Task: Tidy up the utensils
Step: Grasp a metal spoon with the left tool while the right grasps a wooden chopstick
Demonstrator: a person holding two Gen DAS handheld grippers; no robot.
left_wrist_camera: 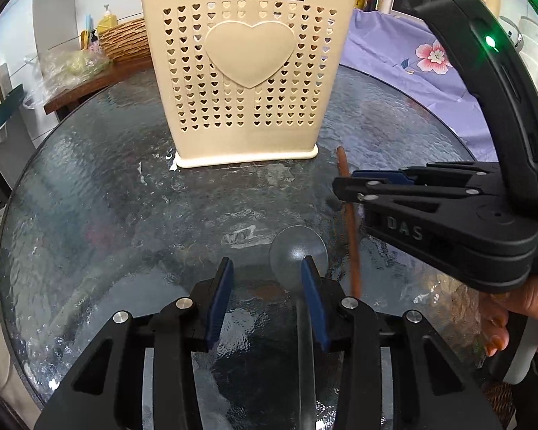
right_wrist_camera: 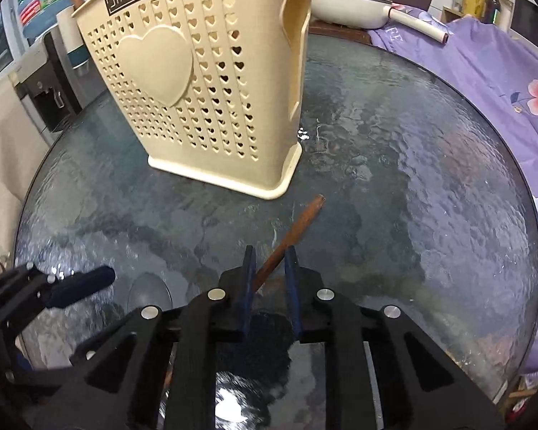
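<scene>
A beige perforated utensil holder [left_wrist_camera: 249, 79] with a heart on its front stands upright on the round glass table [left_wrist_camera: 107, 197]; it also shows in the right wrist view [right_wrist_camera: 201, 89]. Brown handles stick out of its top. A brown chopstick [left_wrist_camera: 348, 215] lies on the glass to its right. My right gripper [right_wrist_camera: 270, 261] is open with the chopstick [right_wrist_camera: 294, 233] passing between its fingers, low over the table; it also shows in the left wrist view [left_wrist_camera: 344, 182]. My left gripper [left_wrist_camera: 265, 268] is open and empty above a clear spoon [left_wrist_camera: 297, 251].
A purple floral cloth [left_wrist_camera: 412, 53] covers the surface at the right of the table. A wicker basket [left_wrist_camera: 125, 39] and a plastic bag sit on a wooden shelf at the back left. A cream pan [right_wrist_camera: 358, 3] stands behind the table.
</scene>
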